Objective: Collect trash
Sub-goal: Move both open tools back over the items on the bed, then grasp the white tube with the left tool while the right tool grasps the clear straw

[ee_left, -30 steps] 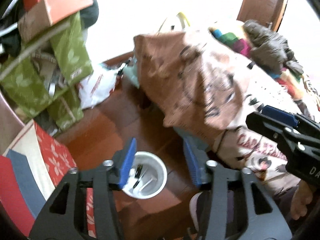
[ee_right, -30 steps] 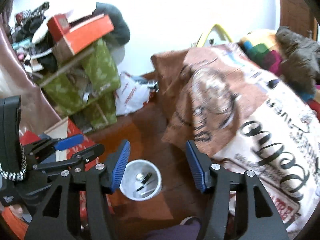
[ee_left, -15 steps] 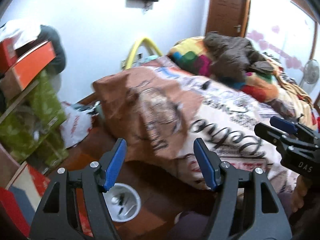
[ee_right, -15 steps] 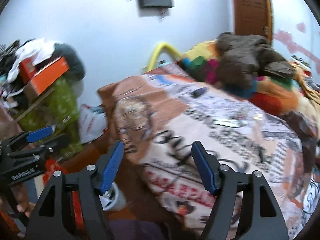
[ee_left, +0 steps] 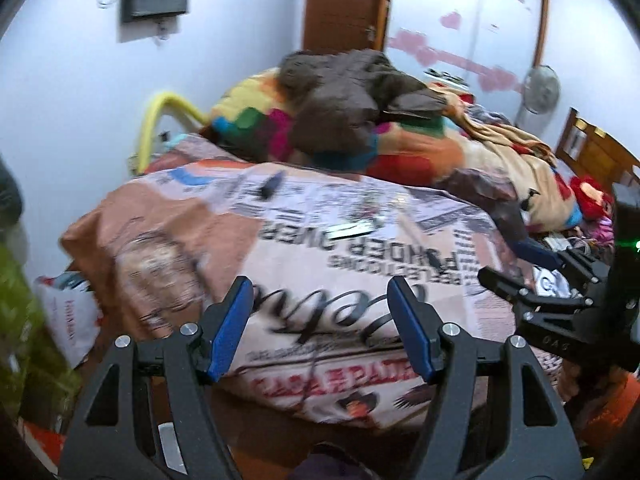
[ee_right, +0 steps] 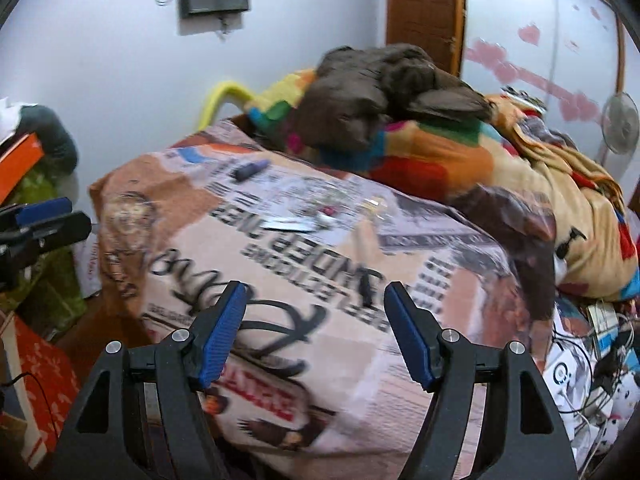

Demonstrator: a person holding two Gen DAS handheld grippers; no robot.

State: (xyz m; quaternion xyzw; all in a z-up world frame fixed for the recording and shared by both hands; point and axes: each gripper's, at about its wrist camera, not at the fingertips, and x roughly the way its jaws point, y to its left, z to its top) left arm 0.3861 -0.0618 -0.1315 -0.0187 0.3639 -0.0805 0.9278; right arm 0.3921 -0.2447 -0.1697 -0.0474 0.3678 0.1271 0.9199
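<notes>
Blue-padded fingers of the left gripper [ee_left: 320, 326] are standing wide apart with nothing between them, hovering above the near edge of the bed. The right gripper [ee_right: 316, 330] is doing the same, its 2 fingers spread wide and gripping nothing, and it is also showing at the right edge of the left wrist view [ee_left: 536, 276].

Both are pointing at the printed blanket [ee_right: 320, 280], a newspaper-style cover in tan and brown with big black lettering, which is draping over the bed corner. On the blanket's far part some small litter is lying: a flat silvery wrapper [ee_right: 289, 224], a dark pen-like piece [ee_right: 250, 169] further back toward the wall, and a few tiny scraps [ee_right: 370, 203] just beside the wrapper, too blurred to identify. All of it is sitting well apart from both grippers.

Behind the litter a multicoloured quilt [ee_right: 420, 148] is heaped, with a dark brown jacket [ee_right: 376, 88] lying on top of it. A white plastic bag [ee_left: 72, 320] is resting on the floor left of the bed, and a fan [ee_right: 622, 122] is standing at the far right.
</notes>
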